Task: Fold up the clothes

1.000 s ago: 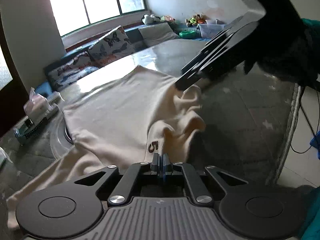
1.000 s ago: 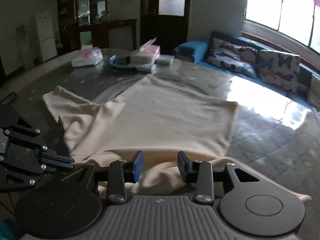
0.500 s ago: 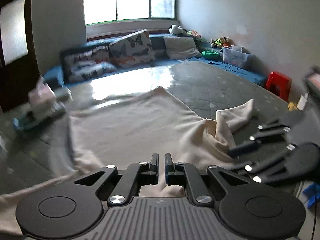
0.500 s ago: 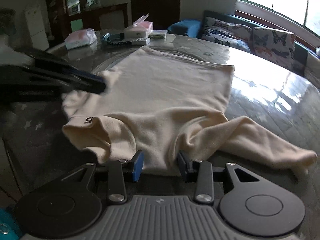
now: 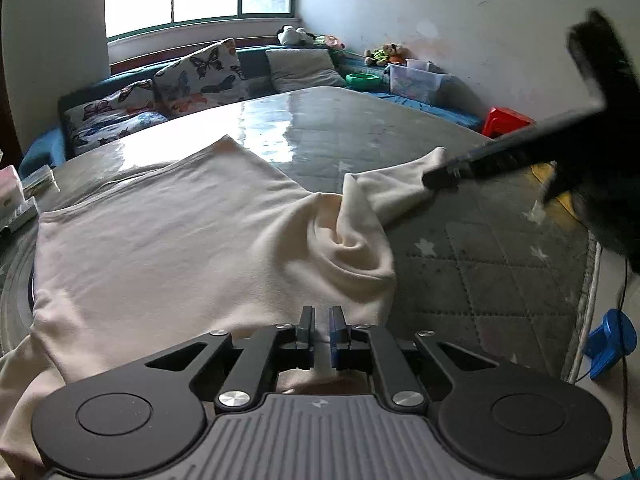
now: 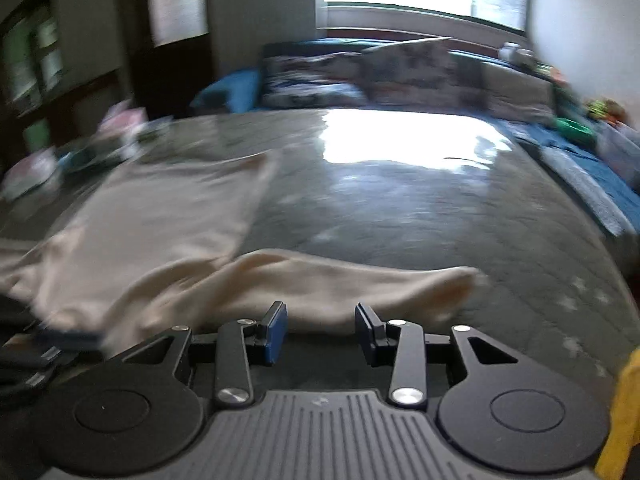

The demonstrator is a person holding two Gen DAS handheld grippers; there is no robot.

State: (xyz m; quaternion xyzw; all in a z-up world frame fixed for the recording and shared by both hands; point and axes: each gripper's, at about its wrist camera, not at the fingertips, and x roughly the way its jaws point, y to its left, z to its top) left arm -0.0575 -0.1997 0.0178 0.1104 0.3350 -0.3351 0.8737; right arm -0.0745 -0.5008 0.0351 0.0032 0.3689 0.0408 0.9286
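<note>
A cream long-sleeved top is lying spread across a large grey quilted table, its body flat toward the left and one sleeve reaching out to the right, bunched into folds near the shoulder. The left gripper is hovering over the near hem, its jaws nearly together with only a thin slit between them and no cloth pinched there. The right gripper is sitting just in front of the sleeve with its jaws parted and nothing between them; in the left wrist view its dark fingers are showing blurred by the cuff. Butterfly-print cushions are lining a window bench behind.
</note>
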